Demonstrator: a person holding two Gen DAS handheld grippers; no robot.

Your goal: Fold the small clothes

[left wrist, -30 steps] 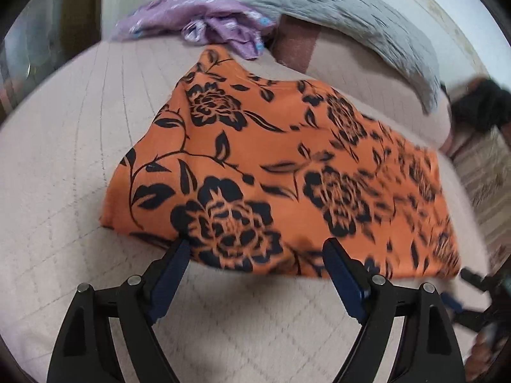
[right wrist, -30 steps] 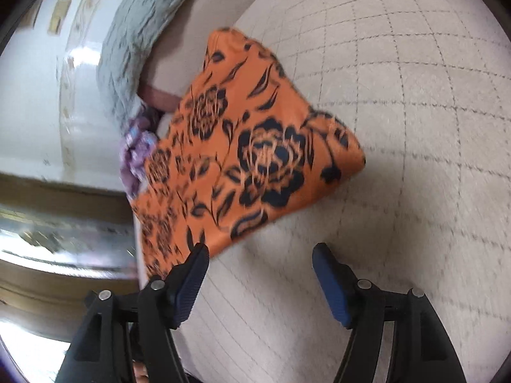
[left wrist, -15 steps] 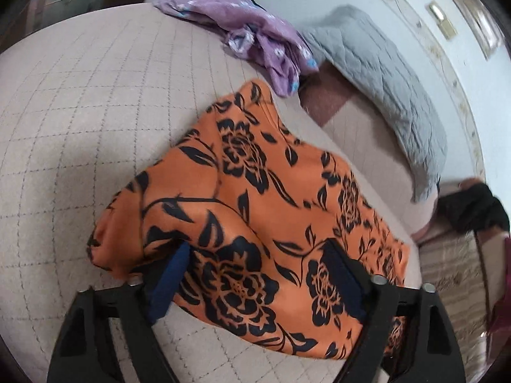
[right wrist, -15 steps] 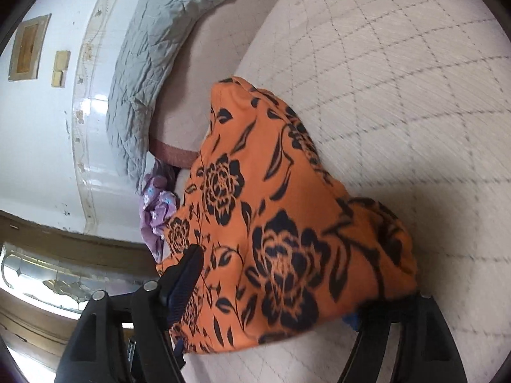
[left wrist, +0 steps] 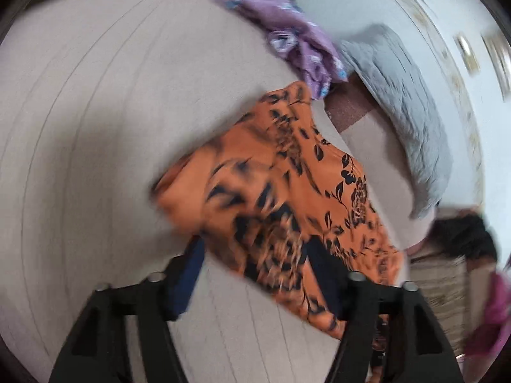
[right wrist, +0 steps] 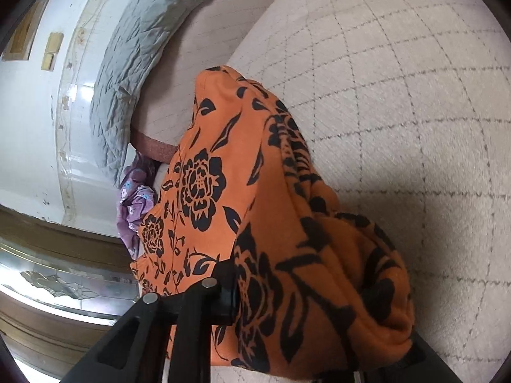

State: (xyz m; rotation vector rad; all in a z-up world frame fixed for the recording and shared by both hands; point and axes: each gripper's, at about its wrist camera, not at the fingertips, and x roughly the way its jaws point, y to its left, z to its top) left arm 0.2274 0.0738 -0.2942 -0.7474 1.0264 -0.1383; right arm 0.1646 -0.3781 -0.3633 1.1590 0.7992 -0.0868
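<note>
Right now my right gripper [right wrist: 306, 328] has the near corner of the orange floral garment [right wrist: 223, 191] bunched thickly between its fingers; one finger is buried under the cloth, so I judge it clamped on the fabric but cannot see the contact cleanly. On the other side, the left gripper [left wrist: 252, 274] has a fold of the same garment [left wrist: 287, 198] draped between its fingers, which stand fairly wide. That view is blurred, so I cannot tell whether it truly grips.

Beyond both grippers the rest of the garment trails across the quilted beige bed cover [right wrist: 399, 111], its far end reaching toward the purple garment [left wrist: 287, 35] and the grey quilted pillow [right wrist: 137, 60] by the wall.

My worry is an uneven hold. If the left side is loose, the cloth could slip out as I carry the edge over, leaving a skewed fold. The thick bunch on the right could also drop layers unevenly, and the far end might drag into the purple garment.
</note>
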